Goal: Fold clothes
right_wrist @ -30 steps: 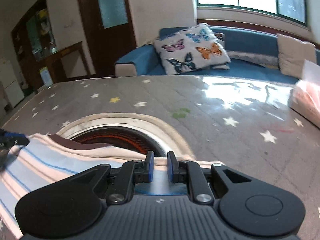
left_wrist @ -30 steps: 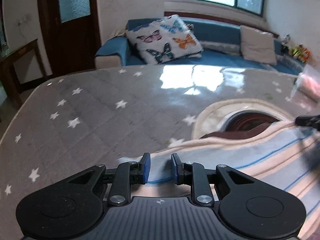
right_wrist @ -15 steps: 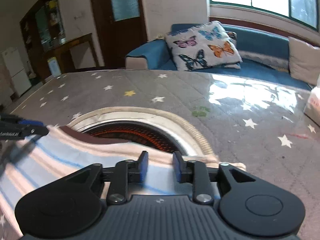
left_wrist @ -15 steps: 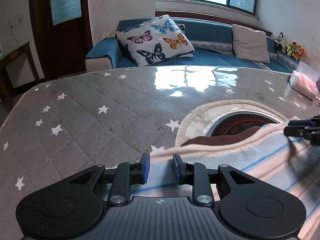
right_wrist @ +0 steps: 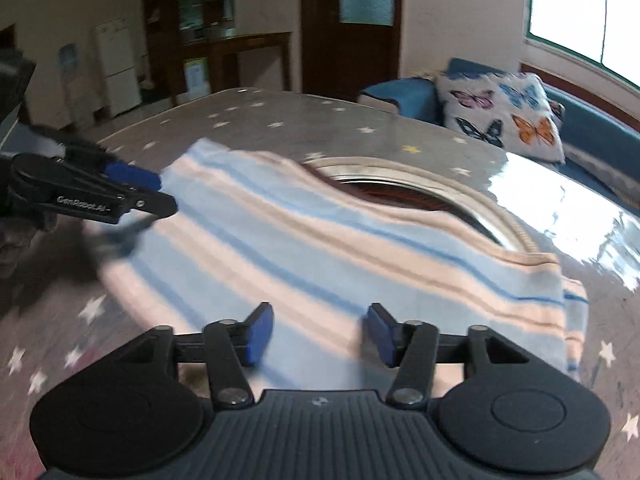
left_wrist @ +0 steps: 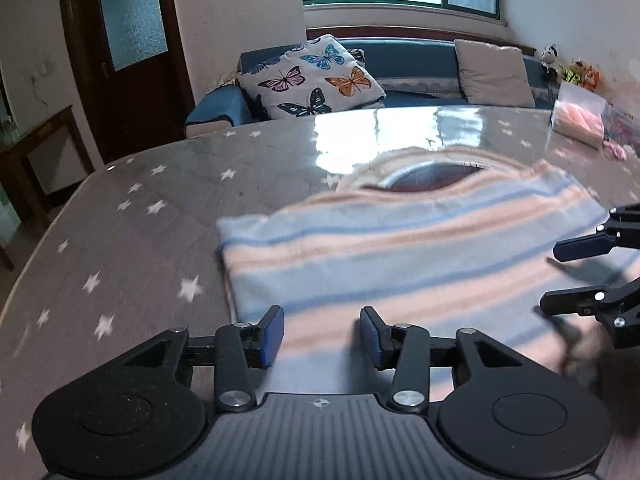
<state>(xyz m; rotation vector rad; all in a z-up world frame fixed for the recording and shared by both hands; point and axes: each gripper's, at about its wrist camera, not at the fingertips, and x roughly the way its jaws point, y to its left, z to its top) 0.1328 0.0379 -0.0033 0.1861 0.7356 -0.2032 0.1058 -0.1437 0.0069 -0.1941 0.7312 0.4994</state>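
The striped garment [left_wrist: 400, 248] lies flat on the counter [left_wrist: 160, 208], ahead of and partly beneath both tongs. The left tongs [left_wrist: 322, 336] and right tongs [right_wrist: 318, 334] are both spread wide, holding nothing. The counter's grey cover with white stars looks quilted and glossy. Beyond it stand a blue sofa [left_wrist: 416, 56] with a butterfly cushion [left_wrist: 312, 76] and a dark wooden door [left_wrist: 128, 52].

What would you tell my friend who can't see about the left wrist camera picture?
A striped blue and peach cloth lies folded on a grey table with white stars, and the open left gripper hovers over its near edge. The right gripper, also open, pokes in from the right, and a butterfly pillow sits on a blue sofa behind.
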